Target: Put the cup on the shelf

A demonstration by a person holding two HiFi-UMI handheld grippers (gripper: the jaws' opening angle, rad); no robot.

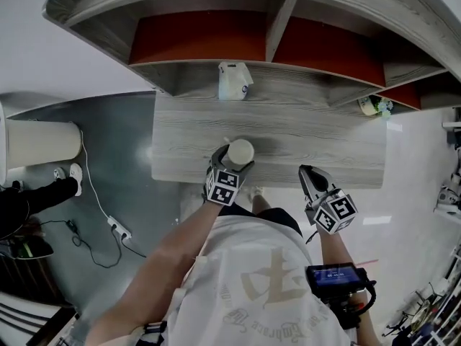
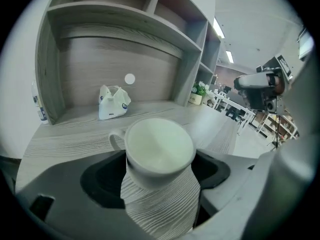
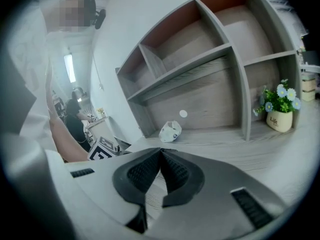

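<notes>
Evidently the cup (image 1: 240, 152) stood upright on the grey wood board (image 1: 324, 143) of the shelf unit, near its front edge and well forward of the compartments. The left gripper (image 1: 229, 166) straddled it with jaws spread wide. In the left gripper view a dark gap showed on each side of the cup, so neither pad seemed to press on it. The cup's handle pointed to the left, toward the left jaw. The right gripper (image 3: 161, 156) hung over the board's front edge to the right, its jaws pressed together on nothing. A white pouch (image 1: 234, 81) lay further back against the rear panel, and a small potted plant (image 1: 374, 107) stood far to the right, both well clear. The placing looked done, leaving only the withdrawal. That would go best as a straight, level pull back along the jaws' own line, jaws kept wide and no twist, so the left pad did not hook the handle. With the edge so near, any drag toward the person risked tipping the cup off.
</notes>
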